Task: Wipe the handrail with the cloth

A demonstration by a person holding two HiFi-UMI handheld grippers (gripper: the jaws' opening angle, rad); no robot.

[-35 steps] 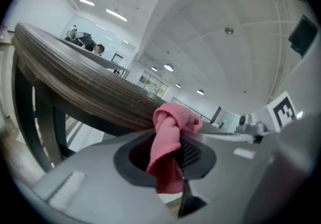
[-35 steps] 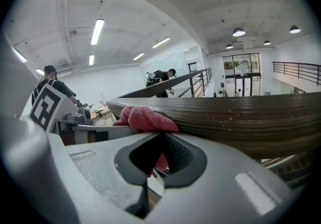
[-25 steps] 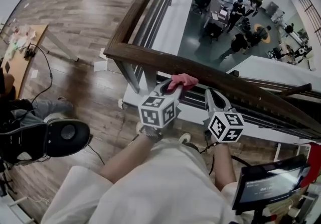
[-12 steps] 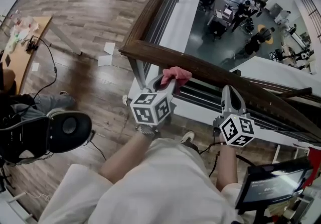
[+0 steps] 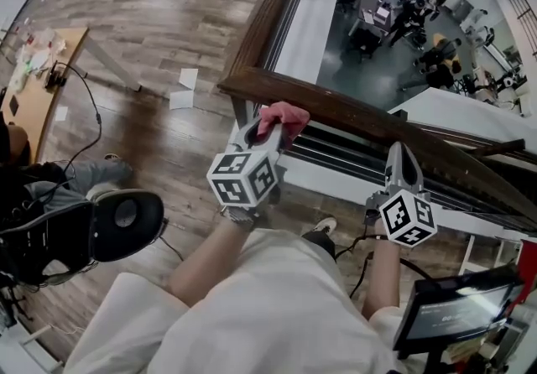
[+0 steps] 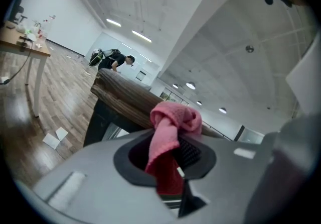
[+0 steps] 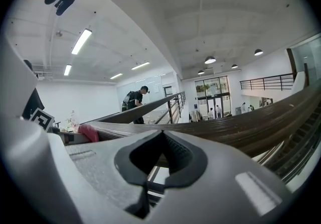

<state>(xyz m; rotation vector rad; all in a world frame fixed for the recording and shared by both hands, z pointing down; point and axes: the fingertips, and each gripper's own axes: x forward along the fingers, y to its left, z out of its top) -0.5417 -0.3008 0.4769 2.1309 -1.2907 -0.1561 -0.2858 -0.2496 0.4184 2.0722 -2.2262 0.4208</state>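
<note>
Two grippers face the dark wooden handrail [image 5: 361, 116], which crosses the head view from 11 o'clock down to 4 o'clock. The left gripper [image 5: 270, 127] is clamped on the bunched pink cloth [image 5: 284, 116], with the wad sticking out past its tips so that fabric rather than plastic meets the wood. The cloth sits just above centre at the rail's near edge, close to the corner. Whether it touches I cannot tell. The right gripper [image 5: 401, 154], at 3 o'clock, has its jaws together on nothing and seems parked clear of the wiping path.
</note>
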